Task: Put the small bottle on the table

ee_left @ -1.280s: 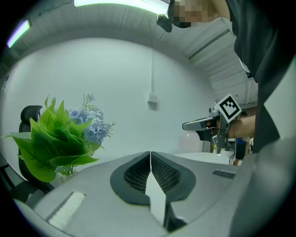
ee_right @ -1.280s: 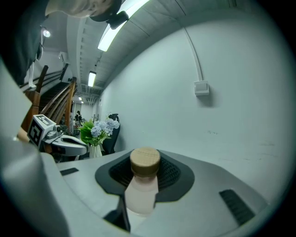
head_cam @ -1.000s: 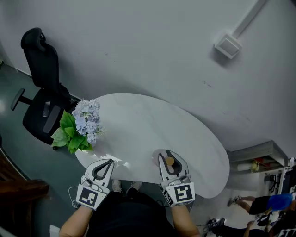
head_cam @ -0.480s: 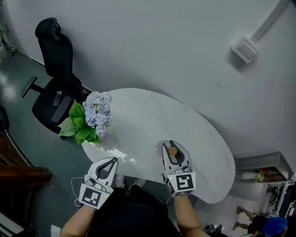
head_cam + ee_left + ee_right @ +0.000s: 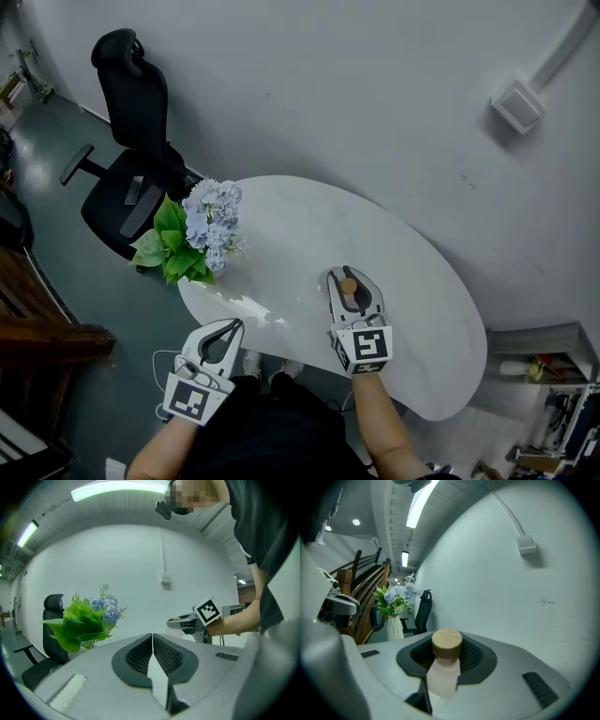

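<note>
- Black swivel office chair (image 5: pixel 131 173): stands on the floor, off the table's far left end; no part in the step.
- Bunch of pale blue flowers with green leaves (image 5: pixel 202 234): stands at the left end of the white oval table (image 5: pixel 309 220), well apart from both grippers.
- Left gripper (image 5: pixel 232 325): held off the near edge, over the floor. Its jaws are seen pressed together with nothing between them.
- Right gripper (image 5: pixel 349 277): held over the near edge of the table, right of centre. Its jaws are clamped on the small bottle (image 5: pixel 443 667) of pale translucent plastic with a round wooden cap.
- Small bottle, position: gripped upright by its body, the cap standing clear above the pads. Whether its base touches the top cannot be told.
- Step in hand, judged: setting down. The bottle is best kept upright and lowered straight onto bare table top, a little in from the near edge. The jaws should be parted only once the base rests flat. The gripper should then be drawn straight back, so the cap is not brushed.
</note>
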A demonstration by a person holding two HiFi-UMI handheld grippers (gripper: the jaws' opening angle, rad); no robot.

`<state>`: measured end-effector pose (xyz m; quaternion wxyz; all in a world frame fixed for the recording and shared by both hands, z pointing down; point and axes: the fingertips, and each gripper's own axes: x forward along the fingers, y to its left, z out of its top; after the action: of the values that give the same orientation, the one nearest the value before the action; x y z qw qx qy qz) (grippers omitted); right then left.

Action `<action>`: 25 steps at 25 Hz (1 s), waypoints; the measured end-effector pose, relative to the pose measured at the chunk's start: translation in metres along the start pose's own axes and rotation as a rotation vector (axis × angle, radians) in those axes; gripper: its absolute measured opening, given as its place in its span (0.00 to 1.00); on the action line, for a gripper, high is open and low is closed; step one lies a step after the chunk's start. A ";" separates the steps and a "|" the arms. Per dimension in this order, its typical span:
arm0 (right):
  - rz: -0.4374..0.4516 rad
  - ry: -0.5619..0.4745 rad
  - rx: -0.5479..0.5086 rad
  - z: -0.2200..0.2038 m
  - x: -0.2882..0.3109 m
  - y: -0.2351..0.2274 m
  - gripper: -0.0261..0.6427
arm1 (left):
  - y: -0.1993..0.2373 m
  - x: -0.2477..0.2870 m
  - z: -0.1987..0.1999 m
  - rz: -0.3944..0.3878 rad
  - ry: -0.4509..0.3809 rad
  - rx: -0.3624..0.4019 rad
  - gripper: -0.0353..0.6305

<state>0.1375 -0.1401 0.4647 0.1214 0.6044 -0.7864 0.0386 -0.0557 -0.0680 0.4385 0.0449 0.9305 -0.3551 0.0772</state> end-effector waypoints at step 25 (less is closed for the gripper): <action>0.084 0.154 0.018 -0.099 0.070 0.022 0.19 | 0.003 -0.017 -0.009 0.097 0.074 -0.006 0.07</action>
<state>0.1136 -0.1791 0.5791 0.1743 0.5674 -0.7989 0.0968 -0.0711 -0.0577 0.4445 0.0571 0.9087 -0.3981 0.1124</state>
